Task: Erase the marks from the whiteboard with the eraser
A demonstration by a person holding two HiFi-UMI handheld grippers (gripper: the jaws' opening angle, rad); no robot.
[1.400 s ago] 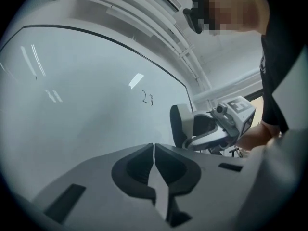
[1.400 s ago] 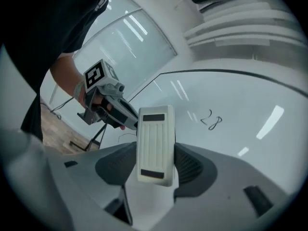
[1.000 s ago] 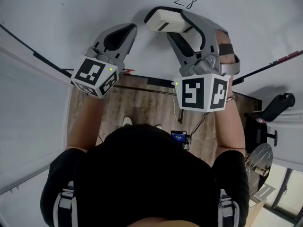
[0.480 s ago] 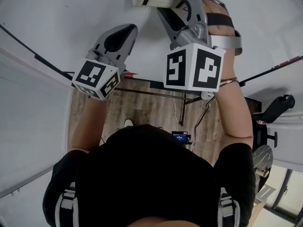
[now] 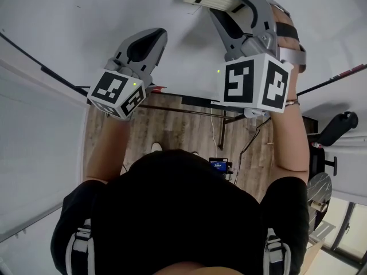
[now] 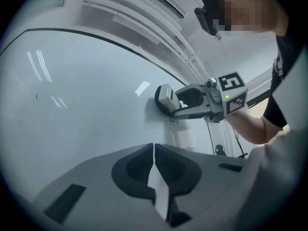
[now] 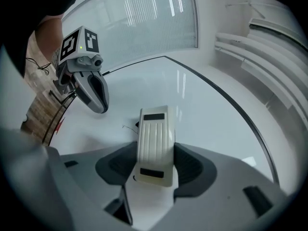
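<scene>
Against the whiteboard, right gripper fingers clamp the eraser; left gripper fingers pressed together.

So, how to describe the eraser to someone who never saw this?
Find the big whiteboard. Against it, the right gripper holds the eraser between its fingers. It is a cream ribbed block with two dark slots; the left gripper holds nothing.

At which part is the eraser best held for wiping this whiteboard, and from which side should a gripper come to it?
Grip the eraser across its two long, straight sides, coming in from a short end. Those sides are parallel, so flat jaws seat well, and the face opposite the ribbed back is left free for the whiteboard. The right gripper holds it this way.
</scene>
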